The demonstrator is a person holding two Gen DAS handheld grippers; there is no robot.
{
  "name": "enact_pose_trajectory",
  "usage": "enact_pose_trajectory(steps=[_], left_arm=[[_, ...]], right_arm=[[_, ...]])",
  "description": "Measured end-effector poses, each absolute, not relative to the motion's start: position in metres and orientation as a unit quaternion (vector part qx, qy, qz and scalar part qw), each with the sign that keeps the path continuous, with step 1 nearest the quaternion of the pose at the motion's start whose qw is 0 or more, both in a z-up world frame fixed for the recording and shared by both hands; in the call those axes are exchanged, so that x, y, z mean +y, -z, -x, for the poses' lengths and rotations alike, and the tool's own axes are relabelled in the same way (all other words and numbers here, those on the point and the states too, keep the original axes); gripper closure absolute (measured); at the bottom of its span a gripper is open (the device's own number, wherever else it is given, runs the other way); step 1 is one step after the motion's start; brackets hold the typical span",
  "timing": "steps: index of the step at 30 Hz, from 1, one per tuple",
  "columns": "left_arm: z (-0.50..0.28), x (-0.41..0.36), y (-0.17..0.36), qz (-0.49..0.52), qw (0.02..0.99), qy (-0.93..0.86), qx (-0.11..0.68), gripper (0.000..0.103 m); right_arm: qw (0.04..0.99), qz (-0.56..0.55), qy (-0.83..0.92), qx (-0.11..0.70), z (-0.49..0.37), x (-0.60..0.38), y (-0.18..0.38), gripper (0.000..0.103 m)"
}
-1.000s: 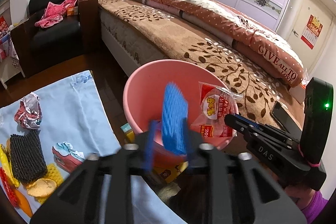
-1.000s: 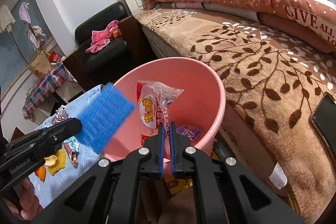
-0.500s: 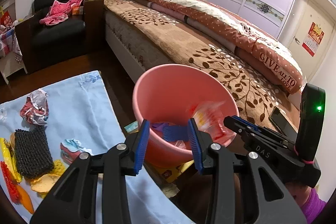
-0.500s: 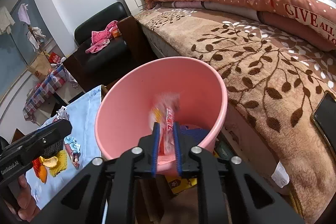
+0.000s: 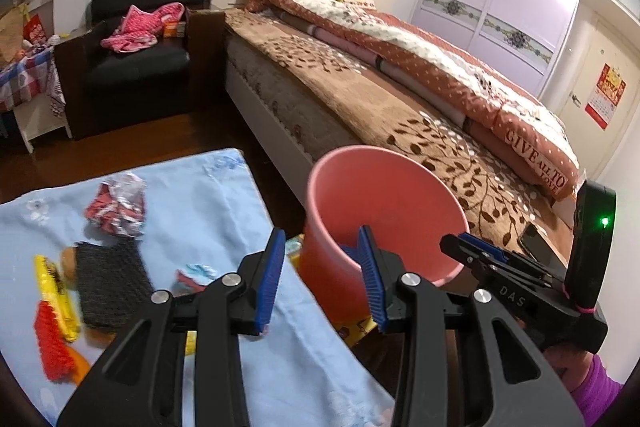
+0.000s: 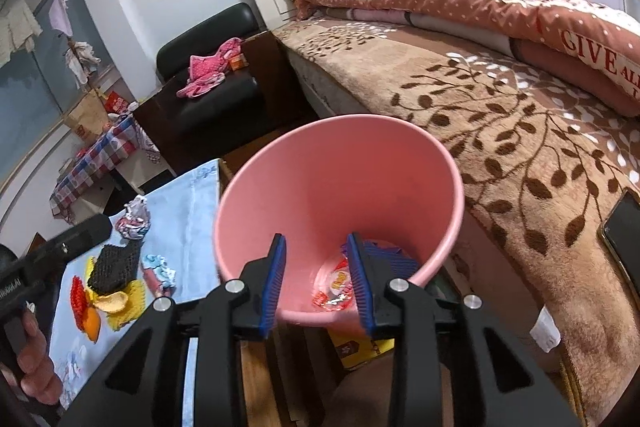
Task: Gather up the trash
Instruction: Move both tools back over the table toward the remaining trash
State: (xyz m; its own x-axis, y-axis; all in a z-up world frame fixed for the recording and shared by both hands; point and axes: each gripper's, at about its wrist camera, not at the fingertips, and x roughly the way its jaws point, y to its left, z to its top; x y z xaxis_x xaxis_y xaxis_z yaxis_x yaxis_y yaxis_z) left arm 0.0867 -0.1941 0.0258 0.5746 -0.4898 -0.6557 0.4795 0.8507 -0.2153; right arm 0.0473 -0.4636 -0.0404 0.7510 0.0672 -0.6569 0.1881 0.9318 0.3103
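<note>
A pink bin [image 6: 340, 187] stands by the bed, also in the left wrist view [image 5: 380, 195]. Inside it lie a red-and-white snack wrapper [image 6: 334, 289] and a blue foam net [image 6: 394, 259]. My right gripper [image 6: 318, 283] is open and empty just above the bin's near rim. My left gripper [image 5: 322, 277] is open and empty, left of the bin, over the light blue cloth [image 5: 208, 203]. On the cloth lie a crumpled wrapper [image 5: 118, 205], a black foam net [image 5: 108, 283], yellow and red pieces [image 5: 52, 311] and a small wrapper [image 5: 192, 273].
A bed with a brown leaf blanket [image 6: 500, 131] is right of the bin, with a phone [image 6: 624, 227] on it. A black armchair [image 5: 136, 59] stands behind. A yellow box [image 6: 360, 347] lies under the bin's near side.
Both grippers opened. The blue foam net left my left gripper and the snack wrapper left my right gripper; both now lie in the bin. The left gripper moved back and left.
</note>
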Motion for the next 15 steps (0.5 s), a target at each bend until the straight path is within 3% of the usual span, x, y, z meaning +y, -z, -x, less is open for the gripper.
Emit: enact_pose_trajectory(steps=[15], left_arm=[[-0.073, -0.094, -0.04, 0.028, 0.914, 0.202, 0.351, 0.065]], right_arm=[[0.92, -0.153, -0.023, 0.361, -0.044, -0.411, 0.031, 0.072]])
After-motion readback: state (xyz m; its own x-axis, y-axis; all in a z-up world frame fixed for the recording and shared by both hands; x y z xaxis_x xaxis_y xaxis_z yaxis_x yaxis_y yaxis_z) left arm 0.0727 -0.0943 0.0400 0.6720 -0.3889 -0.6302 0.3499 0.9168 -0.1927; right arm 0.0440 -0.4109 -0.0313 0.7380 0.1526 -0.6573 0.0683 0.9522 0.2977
